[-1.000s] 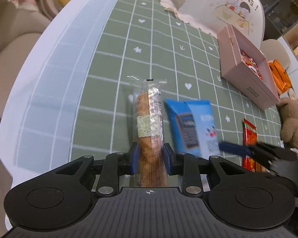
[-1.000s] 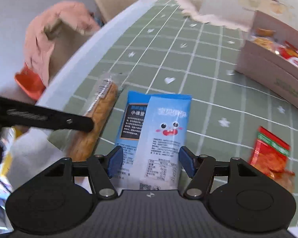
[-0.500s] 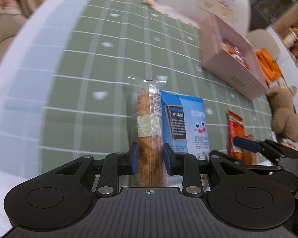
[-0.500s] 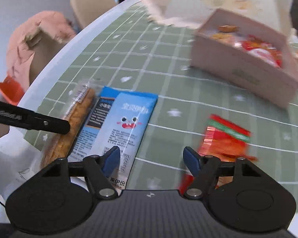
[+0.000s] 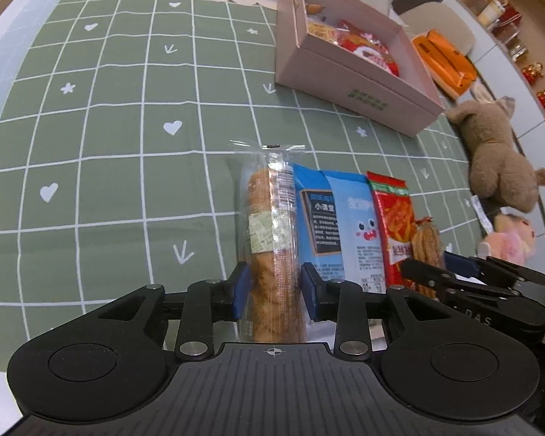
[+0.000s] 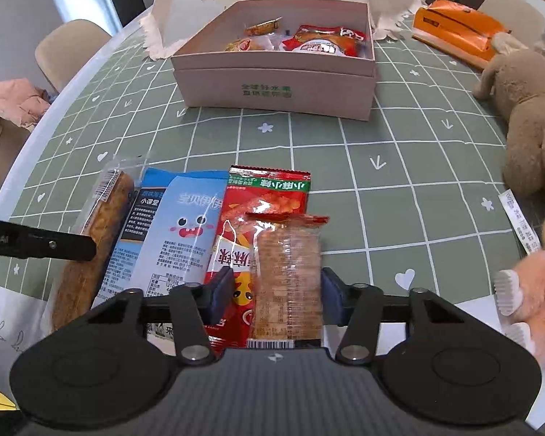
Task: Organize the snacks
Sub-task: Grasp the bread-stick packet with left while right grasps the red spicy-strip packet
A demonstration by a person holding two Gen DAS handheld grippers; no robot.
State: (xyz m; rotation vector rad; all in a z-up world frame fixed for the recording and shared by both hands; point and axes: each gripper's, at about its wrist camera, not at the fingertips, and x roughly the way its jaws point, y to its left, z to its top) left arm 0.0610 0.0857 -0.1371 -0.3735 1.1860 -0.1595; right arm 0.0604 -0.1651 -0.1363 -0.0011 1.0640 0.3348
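Left claw (image 5: 275,292): clamped on the bread stick packet (image 5: 270,225), pads pressed against both sides of the clear wrapper. Packet at centre of the left wrist frame, pointing toward the top of the frame, near end hidden under the claw body; lifted or resting on the surface, cannot tell.

Right claw (image 6: 277,296): set around the cracker packet (image 6: 289,272), pads just beside both long edges; appears closed on it, though firm contact cannot be confirmed. Packet at lower centre of the right wrist frame, lying over the red snack packet (image 6: 263,200).

Blue snack packet (image 6: 180,229): flat on the green gridded surface (image 6: 381,167), between the bread stick packet and the red snack packet, edges touching or overlapping.

Pink box (image 6: 276,83): open, at upper centre of the right wrist frame, well apart from the row of packets, already holding several wrapped snacks. Plush toy (image 6: 527,120) at right edge.

Step in hand, judged: pick-up stage, one packet per claw, nothing yet carried to the box.

Next move, judged:
- Raise both packets clear of the neighbouring packets.
- Carry toward the top of the frame, over the near wall of the box.
- Release above free space inside.
- Check that the red packet does not drag along under the cracker packet.
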